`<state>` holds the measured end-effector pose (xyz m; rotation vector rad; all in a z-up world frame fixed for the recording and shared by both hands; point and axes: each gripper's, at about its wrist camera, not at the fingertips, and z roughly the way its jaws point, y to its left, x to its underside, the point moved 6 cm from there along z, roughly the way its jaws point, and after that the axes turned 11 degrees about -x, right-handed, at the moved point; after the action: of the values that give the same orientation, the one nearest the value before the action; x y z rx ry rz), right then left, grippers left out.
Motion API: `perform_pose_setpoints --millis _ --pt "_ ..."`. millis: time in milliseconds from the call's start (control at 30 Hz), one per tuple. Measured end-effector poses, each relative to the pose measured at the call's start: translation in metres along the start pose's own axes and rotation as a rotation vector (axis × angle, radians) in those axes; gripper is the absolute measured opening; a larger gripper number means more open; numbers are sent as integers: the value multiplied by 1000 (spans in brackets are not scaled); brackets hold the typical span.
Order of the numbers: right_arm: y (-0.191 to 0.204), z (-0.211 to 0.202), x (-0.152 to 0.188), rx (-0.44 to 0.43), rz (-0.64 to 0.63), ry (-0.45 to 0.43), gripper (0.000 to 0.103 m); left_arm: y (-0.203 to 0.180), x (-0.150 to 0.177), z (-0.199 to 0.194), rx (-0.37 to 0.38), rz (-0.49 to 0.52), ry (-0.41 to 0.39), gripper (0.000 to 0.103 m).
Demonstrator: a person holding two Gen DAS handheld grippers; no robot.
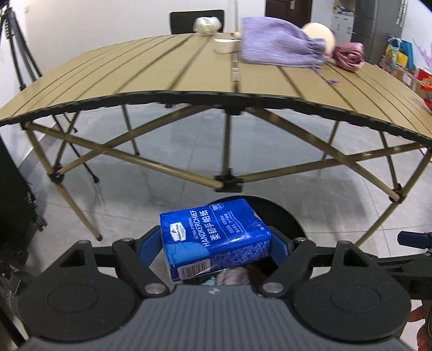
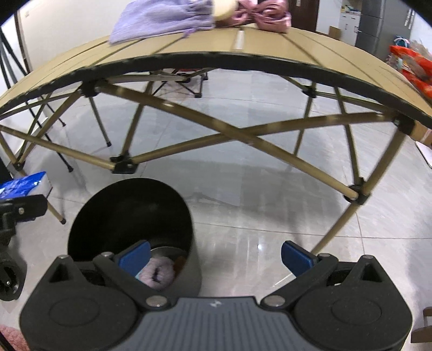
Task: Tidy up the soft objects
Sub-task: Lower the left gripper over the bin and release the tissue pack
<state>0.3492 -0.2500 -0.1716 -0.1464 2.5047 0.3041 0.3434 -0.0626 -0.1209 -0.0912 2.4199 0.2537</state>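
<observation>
Left wrist: slatted folding table [image 1: 162, 67] (tan), grey tiled floor [image 1: 167, 172].

Both wrist views face table [image 1: 135, 81], sharing bin [image 2: 129, 216].

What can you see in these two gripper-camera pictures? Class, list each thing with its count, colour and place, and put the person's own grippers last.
Tissue pack: one, blue, clamped in the left gripper above the bin.
Bin: one, black, on the floor before the table.
Plush item: one, pinkish, inside the bin.
Table: one, tan slatted top, folding frame.
Knitted pouch: one, lilac, on the table's far side.
Shiny bundle: one, pink, beside the pouch.
Round object: one, cream, behind the pouch.
Pale bundle: one, whitish, far table edge.
Tripod: one, black, left of the table.
Left gripper: black, blue pads, holding the pack.
Right gripper: black, blue pads, open, empty.
</observation>
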Motion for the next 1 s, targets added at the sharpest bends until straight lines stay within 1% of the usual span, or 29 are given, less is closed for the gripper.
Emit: perform_pose_setpoints --millis 233,400,767,1000 --pt "-28 -12 7 33 35 -13 103 -31 0 4 26 25 21 81" --pt "-44 -17 12 56 53 -16 103 -45 1 12 32 29 55 81" --pt "-72 -21 25 100 90 2 103 -68 8 42 29 31 174 81" --pt "-77 -20 28 105 96 9 103 -67 18 65 16 -4 266 81"
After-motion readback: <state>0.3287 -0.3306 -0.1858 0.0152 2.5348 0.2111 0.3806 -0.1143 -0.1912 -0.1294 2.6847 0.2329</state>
